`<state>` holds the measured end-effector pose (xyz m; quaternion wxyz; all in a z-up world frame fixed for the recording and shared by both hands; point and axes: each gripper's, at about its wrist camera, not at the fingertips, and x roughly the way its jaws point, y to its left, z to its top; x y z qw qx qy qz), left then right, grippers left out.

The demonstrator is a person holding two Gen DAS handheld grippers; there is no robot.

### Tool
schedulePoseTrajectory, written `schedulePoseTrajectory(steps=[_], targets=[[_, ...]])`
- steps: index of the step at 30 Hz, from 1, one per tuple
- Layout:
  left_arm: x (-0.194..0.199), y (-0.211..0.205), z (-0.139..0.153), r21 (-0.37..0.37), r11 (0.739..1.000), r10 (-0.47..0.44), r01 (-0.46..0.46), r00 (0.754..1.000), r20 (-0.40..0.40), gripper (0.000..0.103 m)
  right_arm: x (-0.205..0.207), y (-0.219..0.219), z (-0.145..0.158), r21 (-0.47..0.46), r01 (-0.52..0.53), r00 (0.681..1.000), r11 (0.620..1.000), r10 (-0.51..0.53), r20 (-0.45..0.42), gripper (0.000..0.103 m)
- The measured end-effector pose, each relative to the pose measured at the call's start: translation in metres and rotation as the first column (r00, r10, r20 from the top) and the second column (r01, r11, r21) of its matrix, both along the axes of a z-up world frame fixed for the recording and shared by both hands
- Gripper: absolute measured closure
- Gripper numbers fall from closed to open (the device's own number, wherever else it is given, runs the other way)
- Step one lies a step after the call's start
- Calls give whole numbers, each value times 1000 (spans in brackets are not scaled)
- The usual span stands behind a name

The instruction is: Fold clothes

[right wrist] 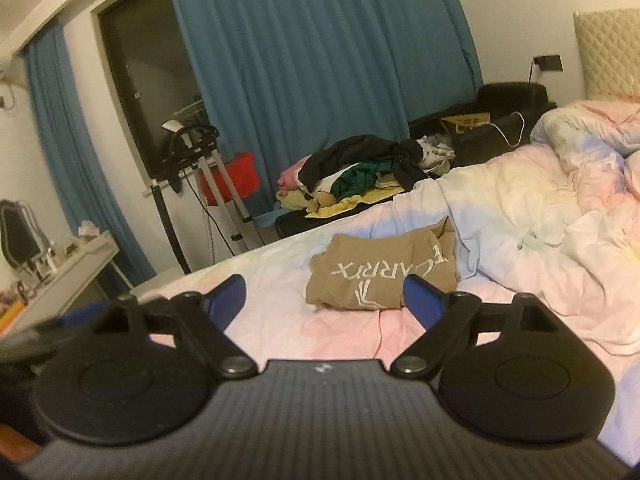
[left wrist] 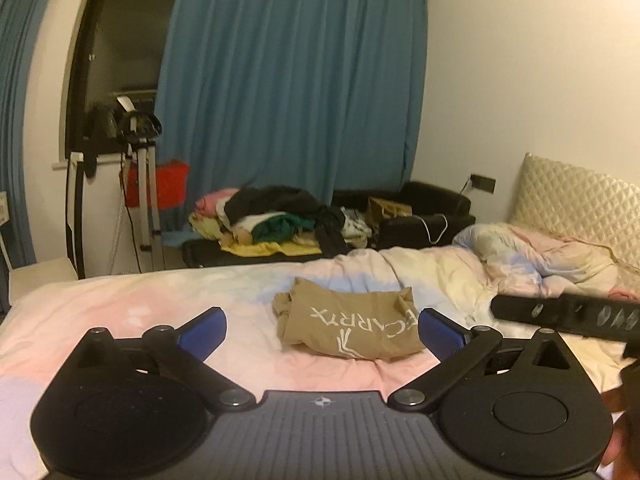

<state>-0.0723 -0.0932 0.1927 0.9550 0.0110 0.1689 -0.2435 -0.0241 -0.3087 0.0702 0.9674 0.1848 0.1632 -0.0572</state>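
Tan shirt [left wrist: 352,326] lies folded on the bed [left wrist: 132,312], at 12 o'clock from both tools. Left tool [left wrist: 322,334] released, empty; right tool [right wrist: 324,300] likewise. Judgement: fold looks lumpy; flatten edges before leaving it.

A folded tan T-shirt [left wrist: 348,328] [right wrist: 384,272] on the bed carries white capital lettering, seen upside down; it seems to read "ARC'TERYX", partly hidden in a fold, with a white skeletal bird logo beside it.
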Motion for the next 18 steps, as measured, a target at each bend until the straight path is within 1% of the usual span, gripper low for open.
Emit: schedulePoseTrajectory(steps=[5, 7, 9, 11, 15, 18], targets=[[-25, 10, -11, 19, 1000, -1, 0, 998, 63, 0, -7, 14, -25, -26, 11, 1000, 1000, -11, 12, 16], [-33, 14, -16, 19, 1000, 4, -6, 997, 81, 0, -10, 19, -34, -56, 7, 1000, 998, -6, 24, 16], [-35, 18, -23, 4, 1000, 15, -15, 997, 75, 0, -14, 25, -43, -91, 18, 999, 996, -14, 42, 16], [-34, 21, -30, -1, 1000, 21, -21, 997, 72, 0, -16, 29, -52, -106, 17, 999, 994, -13, 43, 16], [-31, 25, -44, -2, 999, 41, -41, 996, 79, 0, -17, 30, -64, -115, 28, 998, 993, -20, 68, 16], [-29, 29, -54, -19, 998, 53, -52, 996, 67, 0, -17, 27, -72, -116, 39, 996, 993, -29, 85, 16]])
